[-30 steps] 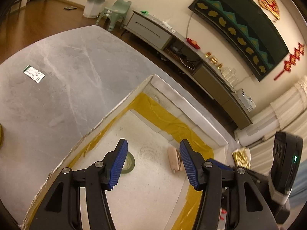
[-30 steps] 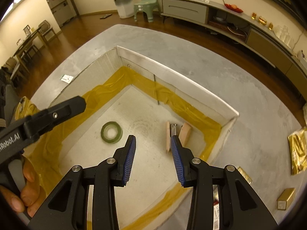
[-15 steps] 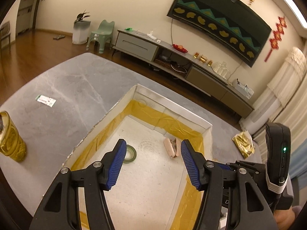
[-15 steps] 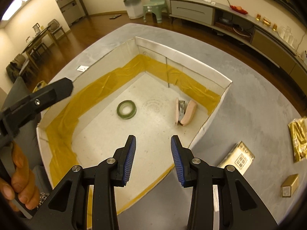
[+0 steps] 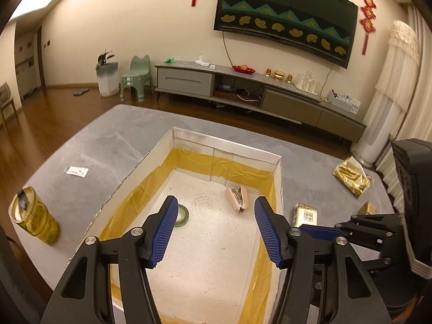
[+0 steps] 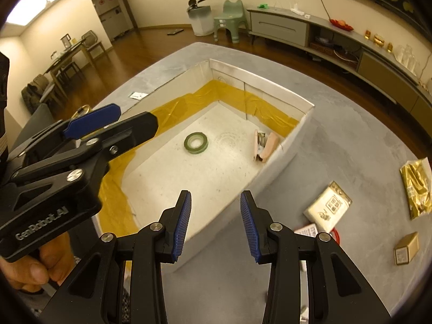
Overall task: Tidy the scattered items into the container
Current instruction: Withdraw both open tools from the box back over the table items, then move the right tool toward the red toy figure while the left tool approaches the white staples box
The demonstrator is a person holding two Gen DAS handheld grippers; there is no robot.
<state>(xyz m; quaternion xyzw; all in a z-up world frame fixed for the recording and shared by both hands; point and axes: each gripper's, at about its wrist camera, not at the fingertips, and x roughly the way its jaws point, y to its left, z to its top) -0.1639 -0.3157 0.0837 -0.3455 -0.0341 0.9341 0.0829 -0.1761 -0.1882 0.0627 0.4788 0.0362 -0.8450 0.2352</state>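
From the left wrist, the left gripper [image 5: 216, 226] hangs above the cardboard box [image 5: 226, 145] with its jaws wide apart and nothing between them; a green tape roll [image 5: 181, 215] and a pink stapler [image 5: 237, 199] already lie on the box floor, so I judge this a pause between items. A yellow jar [image 5: 34, 215] and a small card [image 5: 76, 171] sit out on the grey table [image 5: 108, 145] to the left, with the jar the nearer pick. From the right wrist, the right gripper [image 6: 215, 225] is also spread and empty, over the box's near wall. A white packet [image 6: 328, 206], a gold pouch [image 6: 417, 189] and a small gold box [image 6: 406, 248] lie scattered to its right. The next move likely calls for swinging right and down; the box wall stands close by.
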